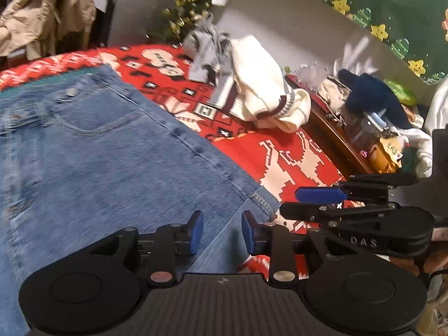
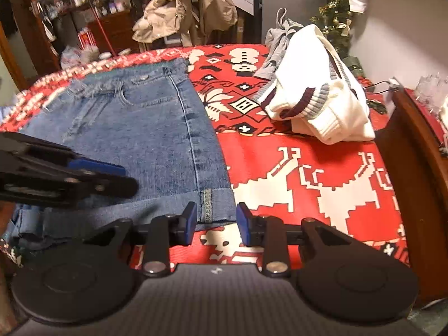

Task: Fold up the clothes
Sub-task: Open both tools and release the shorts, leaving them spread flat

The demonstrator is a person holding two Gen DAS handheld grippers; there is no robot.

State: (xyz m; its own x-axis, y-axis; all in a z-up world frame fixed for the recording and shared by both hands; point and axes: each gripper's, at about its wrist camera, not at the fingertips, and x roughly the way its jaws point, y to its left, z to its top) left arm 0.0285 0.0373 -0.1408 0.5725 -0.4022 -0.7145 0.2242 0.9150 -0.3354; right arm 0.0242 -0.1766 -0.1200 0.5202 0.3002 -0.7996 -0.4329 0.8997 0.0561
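Blue jeans (image 1: 98, 145) (image 2: 145, 128) lie flat on a red patterned blanket (image 1: 280, 154) (image 2: 308, 173), waistband at the far end and stitched hem towards me. My left gripper (image 1: 222, 232) is open just above the denim near the hem's right corner. In the right wrist view my right gripper (image 2: 214, 224) is open too, with the cuffed hem edge showing between its blue pads (image 2: 190, 221). The two grippers hover side by side: the right gripper (image 1: 308, 204) shows at the right of the left wrist view, the left gripper (image 2: 123, 177) at the left of the right wrist view.
A crumpled white sweater (image 1: 260, 84) (image 2: 313, 84) and a grey garment (image 1: 207, 50) (image 2: 277, 44) lie on the blanket's far right. A wooden ledge (image 2: 420, 168) with clutter borders the right side. A beige jacket (image 2: 184, 8) hangs behind the far edge.
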